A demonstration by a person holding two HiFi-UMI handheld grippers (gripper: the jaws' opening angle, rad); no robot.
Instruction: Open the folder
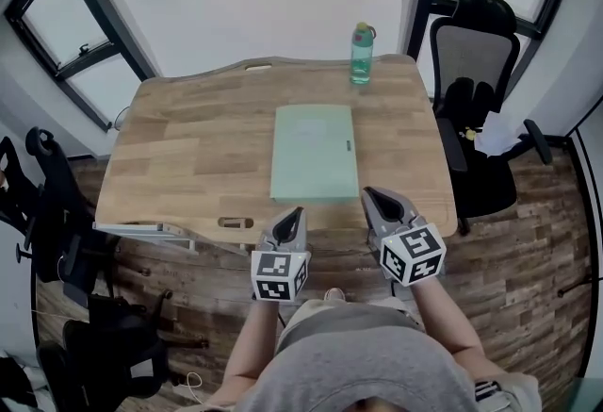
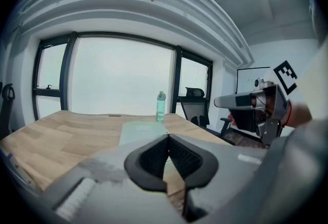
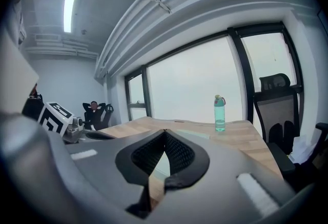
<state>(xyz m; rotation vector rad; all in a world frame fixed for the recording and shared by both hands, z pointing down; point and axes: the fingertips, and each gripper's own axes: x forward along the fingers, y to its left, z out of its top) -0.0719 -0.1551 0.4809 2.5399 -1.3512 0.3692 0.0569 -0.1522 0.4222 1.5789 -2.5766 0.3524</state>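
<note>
Pale green flat rectangular folder (image 1: 313, 154) lies closed at the middle of the wooden bench (image 1: 188, 146). Left gripper (image 1: 297, 212) and right gripper (image 1: 370, 195) are just short of it, fingers pressed together, empty. Likely light, thin and slick, so lift the cover at the right long edge, near the small dark tab (image 1: 348, 145).
</note>
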